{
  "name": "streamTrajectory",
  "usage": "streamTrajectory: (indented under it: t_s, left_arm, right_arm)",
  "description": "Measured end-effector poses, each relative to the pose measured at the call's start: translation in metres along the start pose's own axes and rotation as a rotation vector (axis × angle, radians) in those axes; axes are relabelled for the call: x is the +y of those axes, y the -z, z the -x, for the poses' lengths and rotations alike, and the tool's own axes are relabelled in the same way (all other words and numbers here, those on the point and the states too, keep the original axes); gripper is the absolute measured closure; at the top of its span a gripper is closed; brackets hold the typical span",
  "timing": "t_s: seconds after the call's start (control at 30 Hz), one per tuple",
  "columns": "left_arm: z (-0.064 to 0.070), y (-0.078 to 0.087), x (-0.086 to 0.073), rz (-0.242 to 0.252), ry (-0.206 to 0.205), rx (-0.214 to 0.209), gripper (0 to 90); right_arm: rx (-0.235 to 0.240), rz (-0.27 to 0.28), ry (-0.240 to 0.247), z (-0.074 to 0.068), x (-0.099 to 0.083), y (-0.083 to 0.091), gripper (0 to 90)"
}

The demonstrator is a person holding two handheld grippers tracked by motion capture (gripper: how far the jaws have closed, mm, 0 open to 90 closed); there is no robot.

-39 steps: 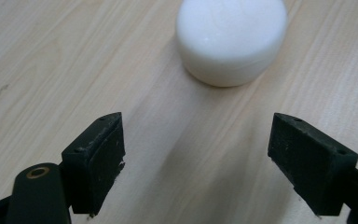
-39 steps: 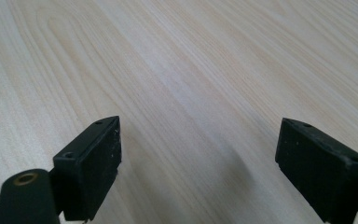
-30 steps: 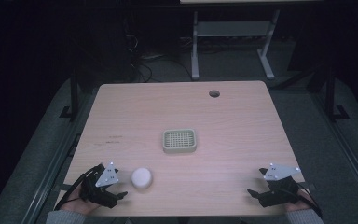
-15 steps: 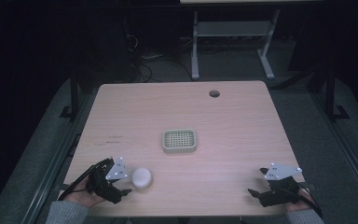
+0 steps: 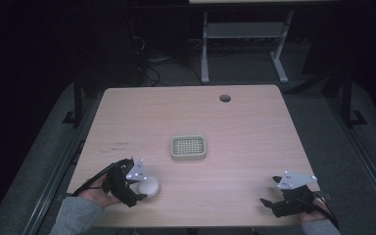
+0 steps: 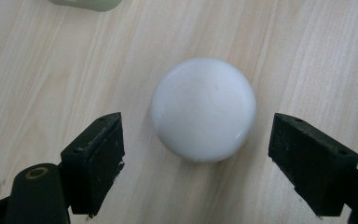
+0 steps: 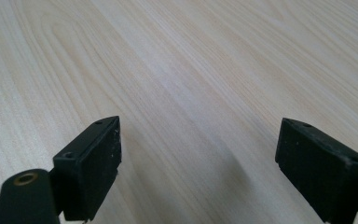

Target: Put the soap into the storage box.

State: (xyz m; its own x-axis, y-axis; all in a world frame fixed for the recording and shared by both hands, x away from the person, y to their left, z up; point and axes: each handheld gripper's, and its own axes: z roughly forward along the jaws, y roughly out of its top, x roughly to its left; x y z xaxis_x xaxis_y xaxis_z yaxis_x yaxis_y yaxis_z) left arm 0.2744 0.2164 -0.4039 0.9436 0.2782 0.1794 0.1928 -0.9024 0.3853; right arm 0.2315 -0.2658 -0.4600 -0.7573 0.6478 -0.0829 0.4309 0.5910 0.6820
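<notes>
Left hand-held gripper [image 5: 136,192] sits at the near-left part of the surface [image 5: 245,127], jaws spread wide apart w/ the white ball [image 5: 148,187] between them. In the left gripper view the ball [image 6: 203,109] rests on the wood btwn the two black pads, a gap visible on each side, so nothing is clamped yet; the gap looks a bit wider on the left pad's side. Ball is smooth, glossy, round, sitting directly on the surface. A corner of the pale green grid tray [image 6: 86,3] shows at the top edge of that view, well apart from the ball. In the high view the tray [image 5: 189,148] lies near the surface's middle, square-ish w/ a mesh-like top, beyond the ball and to its right. Right hand-held gripper [image 5: 269,204] rests at the near-right edge, far from ball and tray; its jaws are also apart, bare wood btwn them in the right gripper view. Round cable hole [image 5: 224,98] at the far side.
</notes>
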Motion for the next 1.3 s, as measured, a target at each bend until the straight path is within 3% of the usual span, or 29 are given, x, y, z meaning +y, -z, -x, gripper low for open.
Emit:
streamTrajectory:
  t_s: [0.17,0.7,1.3]
  left_arm:
    - [-0.005,-0.010,0.005,-0.042,-0.005,-0.037,17.3]
    - [-0.010,-0.031,0.013,-0.098,-0.002,-0.109,17.3]
    - [-0.013,-0.045,0.016,-0.142,-0.008,-0.146,17.3]
  right_arm:
    - [0.000,0.001,0.000,0.000,0.000,0.000,13.8]
    - [0.003,0.003,-0.006,0.000,0.000,0.001,13.8]
    - [0.006,0.003,-0.003,-0.001,0.000,0.000,13.8]
